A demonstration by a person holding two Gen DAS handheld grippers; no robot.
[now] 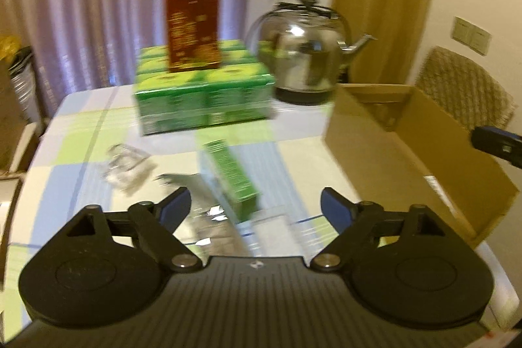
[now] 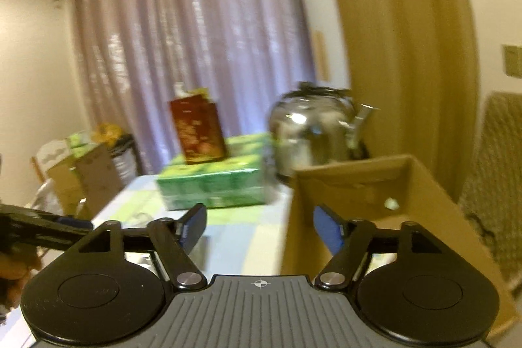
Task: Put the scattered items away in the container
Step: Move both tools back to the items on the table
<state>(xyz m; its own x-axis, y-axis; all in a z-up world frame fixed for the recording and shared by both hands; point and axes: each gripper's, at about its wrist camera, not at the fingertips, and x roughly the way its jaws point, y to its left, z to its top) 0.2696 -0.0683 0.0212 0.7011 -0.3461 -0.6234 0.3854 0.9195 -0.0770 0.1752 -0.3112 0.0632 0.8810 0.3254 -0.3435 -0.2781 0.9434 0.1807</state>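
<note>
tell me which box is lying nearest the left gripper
The small green box, lying flat on the table just ahead of the open left gripper; the other boxes sit farther back.

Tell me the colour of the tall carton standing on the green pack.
Dark red-brown with gold print; the tall carton shows best in the left wrist view.

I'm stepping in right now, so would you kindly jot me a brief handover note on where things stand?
Left gripper: open, empty, above the small green box lying on the table.
Right gripper: open, empty, near the cardboard box.
Clear wrapper lies left of the green box.
Done: one small pale item seems to be in the cardboard box.
Left: green box and wrapper.
</note>
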